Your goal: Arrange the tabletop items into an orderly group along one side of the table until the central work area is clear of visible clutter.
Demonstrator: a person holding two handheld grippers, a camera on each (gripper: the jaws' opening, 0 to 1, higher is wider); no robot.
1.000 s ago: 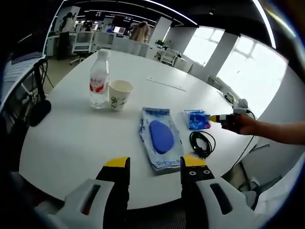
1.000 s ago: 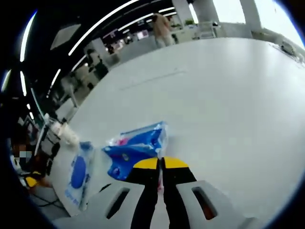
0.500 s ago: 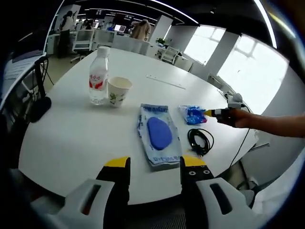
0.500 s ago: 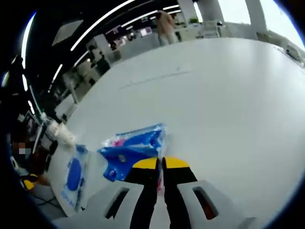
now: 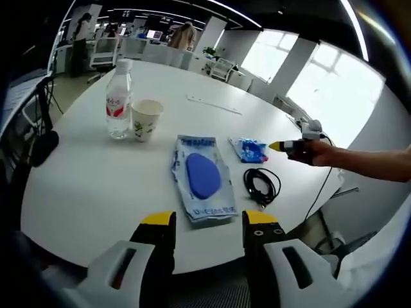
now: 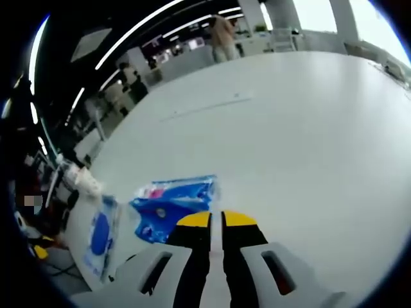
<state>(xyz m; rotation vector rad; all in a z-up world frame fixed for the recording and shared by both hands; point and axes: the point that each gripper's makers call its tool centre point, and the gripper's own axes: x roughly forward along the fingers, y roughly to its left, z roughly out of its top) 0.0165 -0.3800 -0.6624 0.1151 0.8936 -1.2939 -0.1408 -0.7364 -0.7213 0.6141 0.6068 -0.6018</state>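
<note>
My left gripper [image 5: 209, 221] hangs open over the table's near edge with nothing between its yellow-tipped jaws. Ahead lie a blue-and-white wet-wipes pack [image 5: 200, 176], a small blue packet [image 5: 249, 149] and a coiled black cable [image 5: 260, 186]. A water bottle [image 5: 119, 99] and a paper cup [image 5: 146, 119] stand at the left. A hand holds my right gripper [image 5: 282, 146] just right of the small packet, apart from it. In the right gripper view, my right gripper [image 6: 216, 221] shows a narrow gap holding nothing, and the blue packet [image 6: 170, 204] lies just to its left.
The round white table [image 5: 96, 186] carries a thin pale strip [image 5: 214, 104] farther back. A black object [image 5: 45, 144] hangs past the left edge. Chairs and desks fill the office behind, with a person [image 6: 221, 32] standing far off. The wipes pack [image 6: 99, 234] lies left of the packet.
My right gripper was shut on the small blue packet's edge; its jaws have parted slightly and drawn back off the packet. The left gripper view has pulled back and shifted.
</note>
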